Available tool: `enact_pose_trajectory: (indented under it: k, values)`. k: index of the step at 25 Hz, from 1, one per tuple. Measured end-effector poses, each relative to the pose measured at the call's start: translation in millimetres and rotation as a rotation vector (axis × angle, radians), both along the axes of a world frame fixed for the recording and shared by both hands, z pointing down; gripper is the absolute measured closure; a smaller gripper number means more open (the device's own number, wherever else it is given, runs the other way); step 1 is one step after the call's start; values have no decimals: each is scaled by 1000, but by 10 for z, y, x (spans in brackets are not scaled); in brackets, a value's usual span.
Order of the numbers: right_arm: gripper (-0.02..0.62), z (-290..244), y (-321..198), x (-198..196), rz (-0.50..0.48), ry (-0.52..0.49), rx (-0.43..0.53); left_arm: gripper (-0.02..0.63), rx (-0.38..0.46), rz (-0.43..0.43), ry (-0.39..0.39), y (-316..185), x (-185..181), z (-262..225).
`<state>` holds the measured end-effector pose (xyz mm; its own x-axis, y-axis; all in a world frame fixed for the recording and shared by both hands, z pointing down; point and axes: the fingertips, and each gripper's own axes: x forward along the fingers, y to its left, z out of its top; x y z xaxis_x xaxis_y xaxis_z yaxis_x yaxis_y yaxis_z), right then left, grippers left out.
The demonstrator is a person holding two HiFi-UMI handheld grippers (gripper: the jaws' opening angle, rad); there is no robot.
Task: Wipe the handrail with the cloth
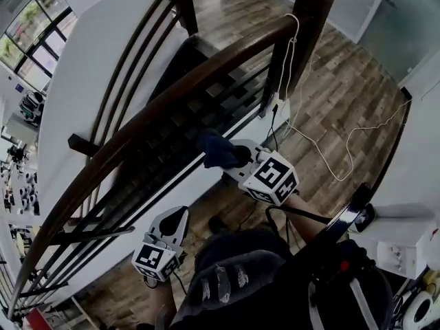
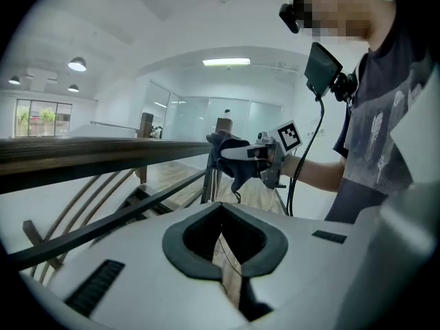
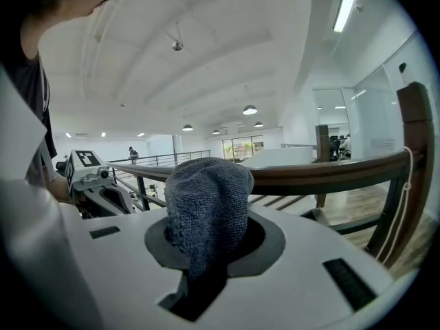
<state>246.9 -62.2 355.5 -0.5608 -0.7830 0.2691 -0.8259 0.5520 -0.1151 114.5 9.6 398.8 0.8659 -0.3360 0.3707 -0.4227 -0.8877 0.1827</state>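
Observation:
A dark wooden handrail (image 1: 165,102) curves from lower left to upper right in the head view. My right gripper (image 1: 230,158) is shut on a dark blue cloth (image 1: 216,150), which bunches out past its jaws. The cloth is held on the near side of the rail, a little below it and apart from it. In the right gripper view the cloth (image 3: 206,205) fills the jaws, with the handrail (image 3: 323,174) behind it. My left gripper (image 1: 177,220) hangs lower and nearer my body, shut with nothing in it. From it I see the handrail (image 2: 82,155), the cloth (image 2: 230,158) and the right gripper (image 2: 240,155).
Dark metal rails (image 1: 137,177) run below the handrail, over a staircase (image 1: 199,108). A dark newel post (image 1: 302,40) stands at the rail's upper end, with a white cable (image 1: 323,150) trailing from it across the wooden floor (image 1: 344,95). My torso fills the lower edge.

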Motion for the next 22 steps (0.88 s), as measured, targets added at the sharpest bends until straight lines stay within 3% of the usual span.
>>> enact_pose_trajectory:
  k: [6, 10, 13, 16, 22]
  values:
    - [525, 73, 889, 209, -124, -122, -4, 600, 24, -101, -31, 802, 342, 21]
    - [525, -15, 1195, 219, -221, -156, -1, 600, 43, -166, -41, 1066, 448, -227]
    - [525, -199, 1399, -8, -322, -210, 4, 600, 52, -226, -36, 1173, 277, -335]
    - [525, -306, 1749, -270, -390, -232, 33, 600, 98, -212, -29, 1347, 117, -259]
    - [525, -105, 2277, -834, -391, -215, 21, 600, 123, -175, 45, 1757, -190, -135]
